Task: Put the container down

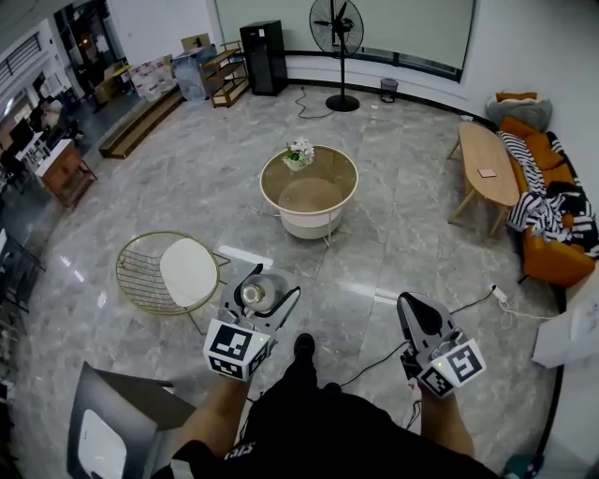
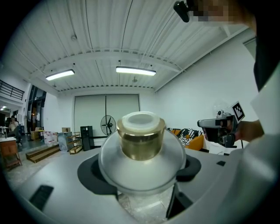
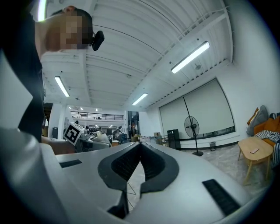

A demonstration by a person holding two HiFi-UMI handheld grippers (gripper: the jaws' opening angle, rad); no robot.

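While the clear, dome-shouldered container with brass-coloured neck and white cap [image 2: 141, 140] sits clamped in the left gripper [image 1: 262, 290], held aloft, the right gripper [image 1: 412, 307] pinched together on nothing, setting it down remains undone.

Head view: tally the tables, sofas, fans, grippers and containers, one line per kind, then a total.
Tables: 3, namely glass table, wire table, wooden table
Sofas: 1, the sofa
Fans: 1, the fan
Grippers: 2, namely left gripper, right gripper
Containers: 1, the container in the left gripper
Total: 8
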